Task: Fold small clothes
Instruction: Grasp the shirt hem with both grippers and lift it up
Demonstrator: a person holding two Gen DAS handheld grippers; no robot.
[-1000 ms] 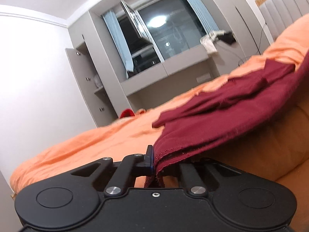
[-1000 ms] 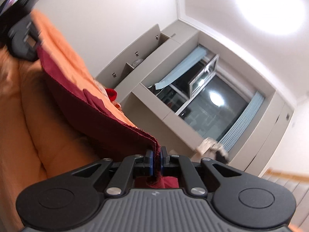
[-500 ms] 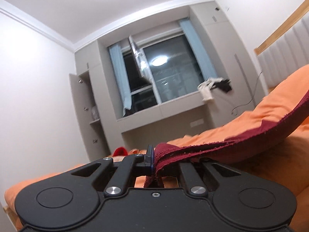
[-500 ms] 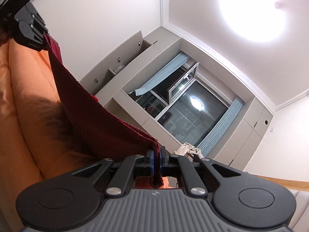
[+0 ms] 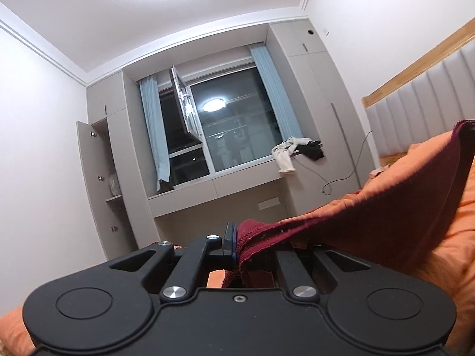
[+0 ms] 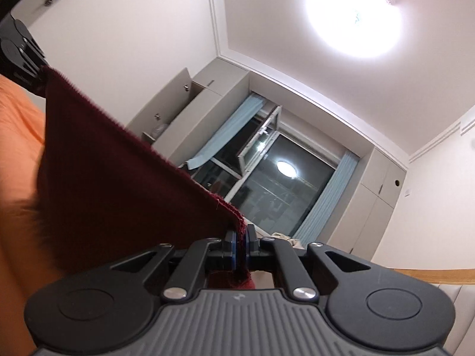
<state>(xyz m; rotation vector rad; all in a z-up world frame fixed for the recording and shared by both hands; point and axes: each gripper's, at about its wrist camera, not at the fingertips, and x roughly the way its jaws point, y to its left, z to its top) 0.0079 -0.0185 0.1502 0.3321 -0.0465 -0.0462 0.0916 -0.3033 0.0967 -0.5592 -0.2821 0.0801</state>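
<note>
Cloth (image 5: 386, 216) hangs taut between both grippers — left (image 5: 237, 244), right (image 6: 241, 244) — each clamped on an edge; keep tension even, lower together onto the bed (image 5: 463, 207).

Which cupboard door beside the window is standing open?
The tall cupboard door left of the window, shelves exposed behind it; the right-hand cupboard doors are shut.

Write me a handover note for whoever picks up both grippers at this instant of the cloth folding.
Left hand-held gripper: shut on one corner of the dark red cloth.
Right hand-held gripper: shut on another corner of it.
Cloth: lifted, stretched between the two, over the orange bedcover.
Done: both corners gripped, top edge pulled straight.
Left: no fold visible yet; probably lay it flat, fold, then release.
</note>
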